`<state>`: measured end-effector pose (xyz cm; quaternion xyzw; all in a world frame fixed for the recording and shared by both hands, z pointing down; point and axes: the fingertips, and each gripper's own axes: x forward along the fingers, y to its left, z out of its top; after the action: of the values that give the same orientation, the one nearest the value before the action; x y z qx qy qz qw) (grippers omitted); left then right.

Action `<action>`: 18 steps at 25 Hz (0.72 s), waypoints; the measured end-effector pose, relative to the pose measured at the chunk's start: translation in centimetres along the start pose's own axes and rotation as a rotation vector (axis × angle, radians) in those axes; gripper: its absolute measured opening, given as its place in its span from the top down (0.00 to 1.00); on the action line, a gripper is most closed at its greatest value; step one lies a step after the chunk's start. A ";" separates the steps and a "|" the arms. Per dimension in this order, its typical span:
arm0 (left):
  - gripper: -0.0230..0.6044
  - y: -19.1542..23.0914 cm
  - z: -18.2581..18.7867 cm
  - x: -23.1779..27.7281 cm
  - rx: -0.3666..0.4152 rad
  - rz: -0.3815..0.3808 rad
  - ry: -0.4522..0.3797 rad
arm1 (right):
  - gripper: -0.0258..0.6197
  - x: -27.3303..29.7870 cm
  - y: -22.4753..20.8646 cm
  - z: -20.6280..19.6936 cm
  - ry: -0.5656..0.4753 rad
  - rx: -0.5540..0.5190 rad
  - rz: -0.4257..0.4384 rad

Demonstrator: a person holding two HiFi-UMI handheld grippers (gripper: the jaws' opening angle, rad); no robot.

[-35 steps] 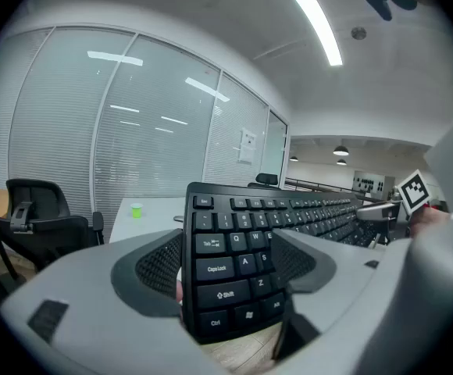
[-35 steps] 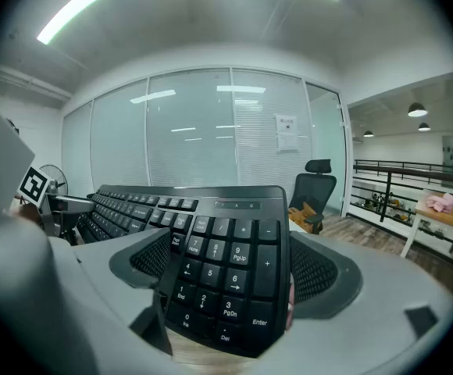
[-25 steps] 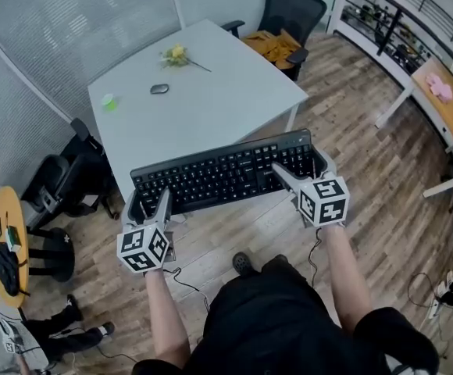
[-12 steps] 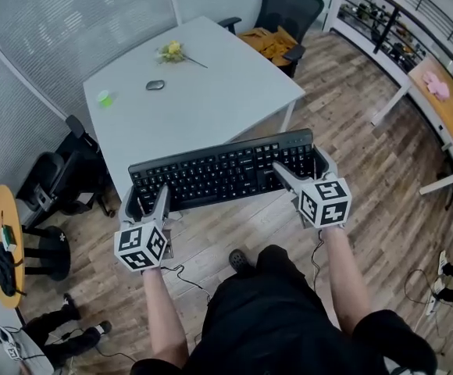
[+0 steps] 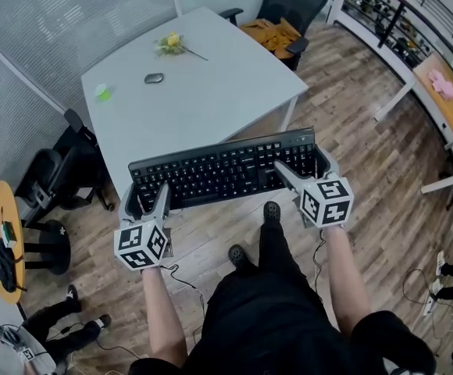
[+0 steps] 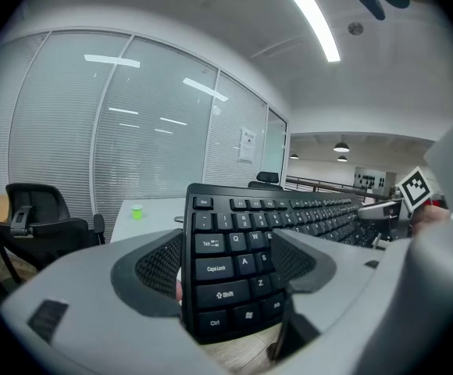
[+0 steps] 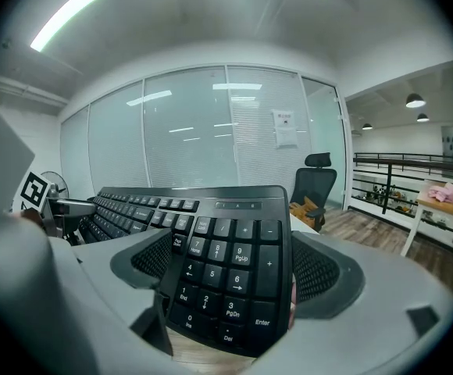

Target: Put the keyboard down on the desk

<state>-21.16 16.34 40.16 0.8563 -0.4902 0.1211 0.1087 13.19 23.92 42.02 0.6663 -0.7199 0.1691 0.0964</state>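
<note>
Left gripper (image 5: 144, 201) and right gripper (image 5: 301, 168) each clamp one keyboard (image 5: 222, 170) end (held aloft near the desk (image 5: 211, 104))

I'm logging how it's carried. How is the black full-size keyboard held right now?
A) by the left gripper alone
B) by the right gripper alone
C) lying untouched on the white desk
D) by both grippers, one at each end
D: the left gripper has its jaws shut on the Caps Lock end of the black full-size keyboard, and the right gripper has its jaws shut on the number-pad end.
</note>
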 end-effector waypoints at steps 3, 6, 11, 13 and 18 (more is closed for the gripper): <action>0.42 0.0 0.4 0.8 0.001 0.019 0.000 | 0.23 1.2 -0.6 0.4 0.002 0.002 0.018; 0.42 0.0 1.9 2.7 -0.007 0.037 0.006 | 0.23 3.3 -1.9 2.3 0.008 -0.003 0.036; 0.42 -0.6 3.6 6.2 -0.011 0.066 0.014 | 0.23 6.8 -4.6 4.2 0.017 -0.002 0.066; 0.42 -0.9 3.8 7.0 -0.005 0.074 0.011 | 0.23 7.6 -5.4 4.3 0.011 0.001 0.074; 0.42 -1.2 4.4 8.2 0.017 0.092 -0.014 | 0.23 9.0 -6.5 4.6 -0.019 0.002 0.094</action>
<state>-15.65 8.95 38.51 0.8345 -0.5289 0.1242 0.0923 19.15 13.51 41.76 0.6334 -0.7511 0.1677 0.0807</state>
